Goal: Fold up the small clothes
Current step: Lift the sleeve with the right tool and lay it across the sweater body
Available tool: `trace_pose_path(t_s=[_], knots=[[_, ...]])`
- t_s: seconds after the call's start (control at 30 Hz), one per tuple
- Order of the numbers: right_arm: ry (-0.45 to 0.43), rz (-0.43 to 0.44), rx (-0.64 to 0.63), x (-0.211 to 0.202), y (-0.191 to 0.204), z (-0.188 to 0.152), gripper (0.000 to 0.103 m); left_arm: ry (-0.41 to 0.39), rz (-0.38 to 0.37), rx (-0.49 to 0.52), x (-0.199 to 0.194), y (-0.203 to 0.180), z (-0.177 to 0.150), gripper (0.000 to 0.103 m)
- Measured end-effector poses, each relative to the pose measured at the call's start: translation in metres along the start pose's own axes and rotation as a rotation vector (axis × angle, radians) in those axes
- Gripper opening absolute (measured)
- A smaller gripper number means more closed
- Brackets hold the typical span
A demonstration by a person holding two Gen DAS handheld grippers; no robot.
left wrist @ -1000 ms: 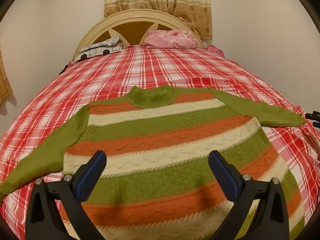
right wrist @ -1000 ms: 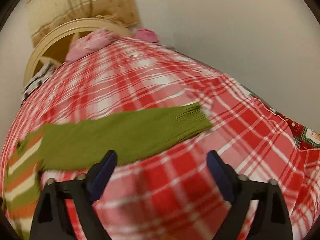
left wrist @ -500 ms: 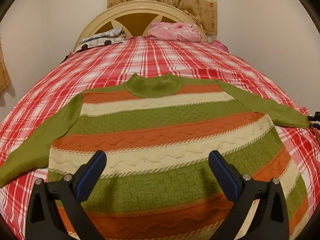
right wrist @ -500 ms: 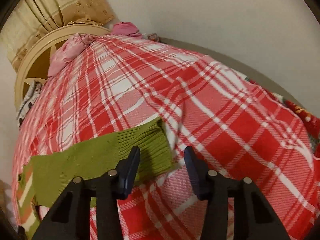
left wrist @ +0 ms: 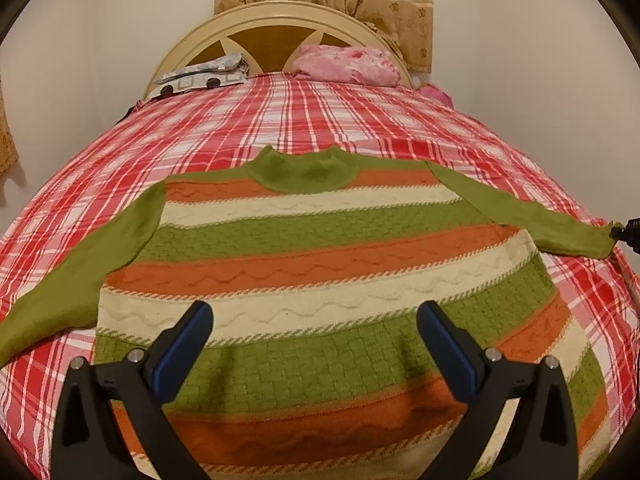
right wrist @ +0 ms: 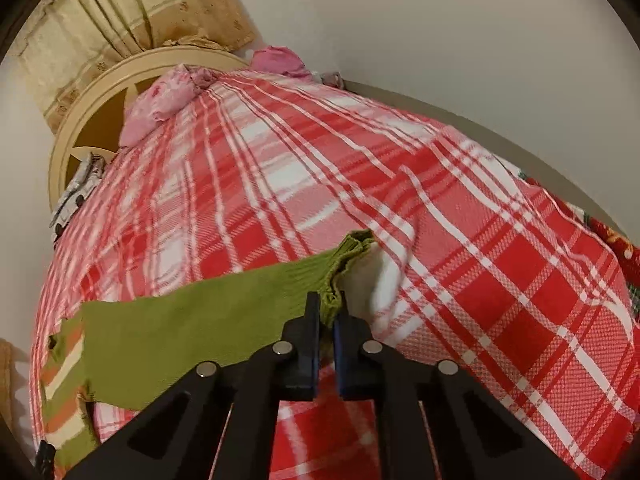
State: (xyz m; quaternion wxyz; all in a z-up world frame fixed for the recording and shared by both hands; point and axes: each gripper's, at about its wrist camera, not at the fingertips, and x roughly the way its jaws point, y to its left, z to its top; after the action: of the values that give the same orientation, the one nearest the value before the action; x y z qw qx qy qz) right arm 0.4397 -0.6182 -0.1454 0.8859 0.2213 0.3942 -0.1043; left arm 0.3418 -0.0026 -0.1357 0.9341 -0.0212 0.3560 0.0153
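Sweater (left wrist: 316, 256) lies flat mid-frame on bed (left wrist: 304, 120). Right gripper (right wrist: 327, 312) pinches sleeve cuff (right wrist: 352, 252), sleeve running lower left w/ body. Left gripper (left wrist: 314, 320) spread wide over hem, holding nothing.

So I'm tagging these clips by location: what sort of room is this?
Most likely a bedroom: a bed under a red-and-white plaid bedspread, a cream arched wooden headboard, and a pink crumpled pillow. A striped knitted sweater lies spread on it.
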Motion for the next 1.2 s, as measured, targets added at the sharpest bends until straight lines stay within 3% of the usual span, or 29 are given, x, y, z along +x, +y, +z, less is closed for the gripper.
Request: trace_pose_path(t_s=[0.4, 0.8, 1.2], knots=[[-0.086, 0.114, -0.162, -0.050, 0.102, 0.010, 0.005, -0.027, -0.014, -0.034, -0.020, 0.018, 0.001, 0.103], [-0.095, 0.198, -0.279, -0.064, 0.190, -0.001, 0.005, -0.028, -0.022, -0.078, -0.030, 0.043, -0.009, 0.103], [-0.109, 0.316, -0.426, -0.088, 0.310, -0.017, 0.004, -0.039, -0.039, -0.129, -0.042, 0.070, -0.020, 0.103]])
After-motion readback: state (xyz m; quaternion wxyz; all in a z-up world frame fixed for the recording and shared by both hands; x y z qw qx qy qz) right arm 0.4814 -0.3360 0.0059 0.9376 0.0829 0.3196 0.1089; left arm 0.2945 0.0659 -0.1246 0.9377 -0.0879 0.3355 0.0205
